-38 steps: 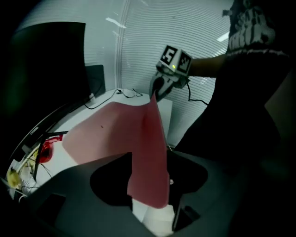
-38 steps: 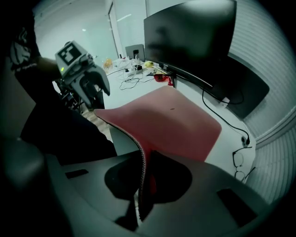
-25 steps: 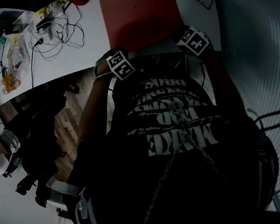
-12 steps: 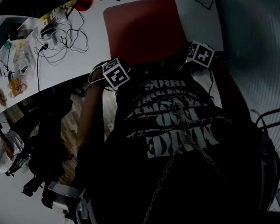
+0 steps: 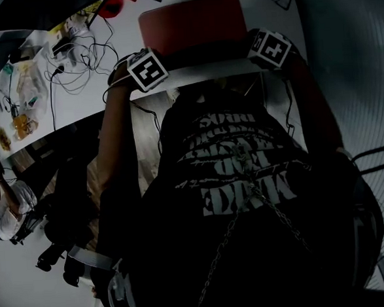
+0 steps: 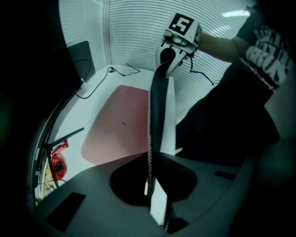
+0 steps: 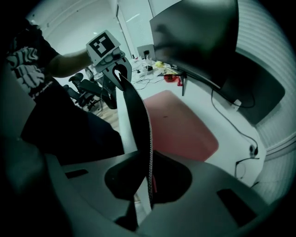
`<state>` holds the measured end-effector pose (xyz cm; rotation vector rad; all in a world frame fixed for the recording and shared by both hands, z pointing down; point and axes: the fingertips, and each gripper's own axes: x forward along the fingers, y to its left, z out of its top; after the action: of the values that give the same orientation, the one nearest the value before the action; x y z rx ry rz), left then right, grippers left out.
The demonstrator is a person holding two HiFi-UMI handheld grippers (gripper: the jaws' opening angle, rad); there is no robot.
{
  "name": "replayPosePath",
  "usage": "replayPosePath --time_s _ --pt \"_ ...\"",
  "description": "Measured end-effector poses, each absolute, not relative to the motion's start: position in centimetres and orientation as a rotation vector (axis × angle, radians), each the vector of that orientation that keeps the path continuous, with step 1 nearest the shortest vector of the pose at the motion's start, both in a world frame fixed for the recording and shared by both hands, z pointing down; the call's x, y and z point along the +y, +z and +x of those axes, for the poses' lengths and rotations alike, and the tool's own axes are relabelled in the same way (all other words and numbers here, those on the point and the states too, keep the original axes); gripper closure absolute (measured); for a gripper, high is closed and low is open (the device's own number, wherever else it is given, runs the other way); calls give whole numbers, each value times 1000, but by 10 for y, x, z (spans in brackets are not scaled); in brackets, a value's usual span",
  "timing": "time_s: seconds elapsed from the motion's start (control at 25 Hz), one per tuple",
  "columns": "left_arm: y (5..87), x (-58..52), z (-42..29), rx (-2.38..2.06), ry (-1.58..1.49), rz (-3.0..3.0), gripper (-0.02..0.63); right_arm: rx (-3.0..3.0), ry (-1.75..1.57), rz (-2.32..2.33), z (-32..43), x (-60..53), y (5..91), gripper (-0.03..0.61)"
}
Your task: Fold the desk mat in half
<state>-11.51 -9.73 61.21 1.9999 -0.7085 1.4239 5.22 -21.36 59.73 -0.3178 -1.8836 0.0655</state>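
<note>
Left gripper (image 6: 154, 194) and right gripper (image 7: 145, 187), jaws nearly together, each pinch a near corner of the mat (image 5: 193, 25). The paired grip holds the raised near edge taut between them, presumably so it can carry over evenly. Beyond the jaws, the mat's far part lies flat on the desk (image 5: 125, 29), red face up.

Cable tangle (image 5: 83, 52) left of mat (image 5: 193, 25) — monitor (image 7: 199, 41) behind
</note>
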Motion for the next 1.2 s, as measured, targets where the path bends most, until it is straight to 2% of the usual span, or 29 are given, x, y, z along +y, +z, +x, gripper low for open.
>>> replayPosePath --time_s 0.4,0.52,0.64,0.72,0.84,1.0,1.16,1.2 --pt "660 -196 -185 -828 1371 1862 586 -1919 -126 -43 -27 -316 633 563" --pt "674 -216 -203 -927 1420 1799 546 -1925 -195 -5 -41 -335 647 556" --pt "685 -244 -236 -1165 1435 1730 434 -1909 -270 96 -49 -365 657 502" --pt "679 -255 -261 -1328 1421 1668 433 -1921 -305 202 -53 -387 652 409" --pt "657 -257 -293 -1522 1390 1591 433 -1991 -324 352 -54 -411 624 403" --pt "611 -254 -297 -1758 1164 1660 433 -2172 -280 440 -52 -403 578 403" --pt "512 -244 -248 -1955 703 1952 436 -2495 -227 490 -51 -357 505 404" --pt "483 -238 -235 -2010 587 2015 454 -2585 -226 495 -51 -342 484 407"
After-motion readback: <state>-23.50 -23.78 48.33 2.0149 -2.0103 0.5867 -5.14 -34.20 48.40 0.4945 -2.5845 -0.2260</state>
